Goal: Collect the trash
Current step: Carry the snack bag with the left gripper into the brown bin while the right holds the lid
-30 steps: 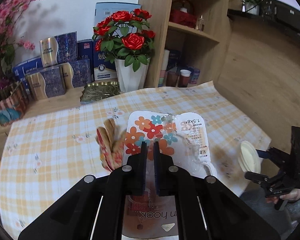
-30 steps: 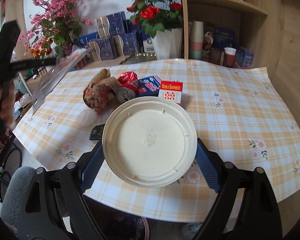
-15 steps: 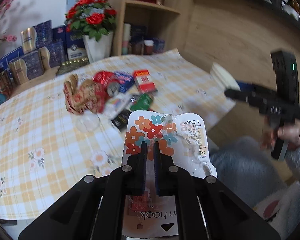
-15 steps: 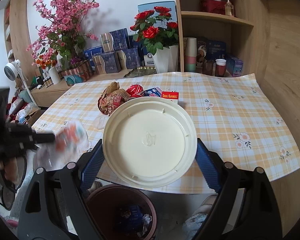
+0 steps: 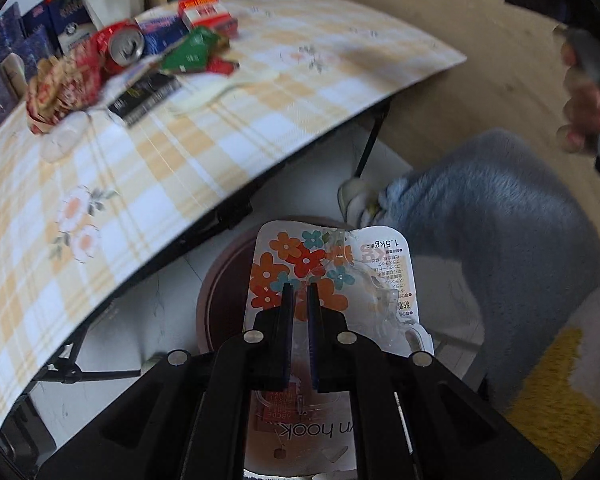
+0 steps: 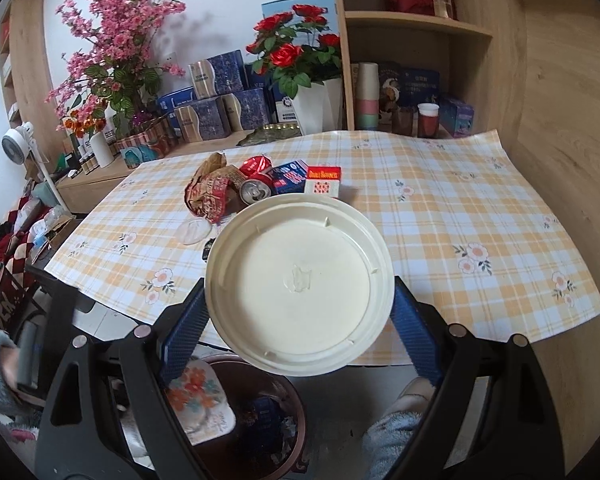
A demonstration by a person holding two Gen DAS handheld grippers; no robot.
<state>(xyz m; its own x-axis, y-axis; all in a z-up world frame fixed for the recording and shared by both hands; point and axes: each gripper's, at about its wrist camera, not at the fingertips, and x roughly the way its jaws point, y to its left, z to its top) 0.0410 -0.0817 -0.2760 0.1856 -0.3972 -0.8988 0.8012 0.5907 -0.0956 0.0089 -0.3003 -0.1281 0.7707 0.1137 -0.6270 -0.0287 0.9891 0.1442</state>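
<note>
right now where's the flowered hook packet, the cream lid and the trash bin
flowered hook packet (image 5: 300,260), left wrist view, printed flower area
cream lid (image 6: 300,280), right wrist view, centre of its flat face
trash bin (image 6: 292,408), right wrist view, brown rim

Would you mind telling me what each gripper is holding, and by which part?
The left gripper pinches the flowered package near its middle; the right gripper clamps the cream lid across its rim.
</note>
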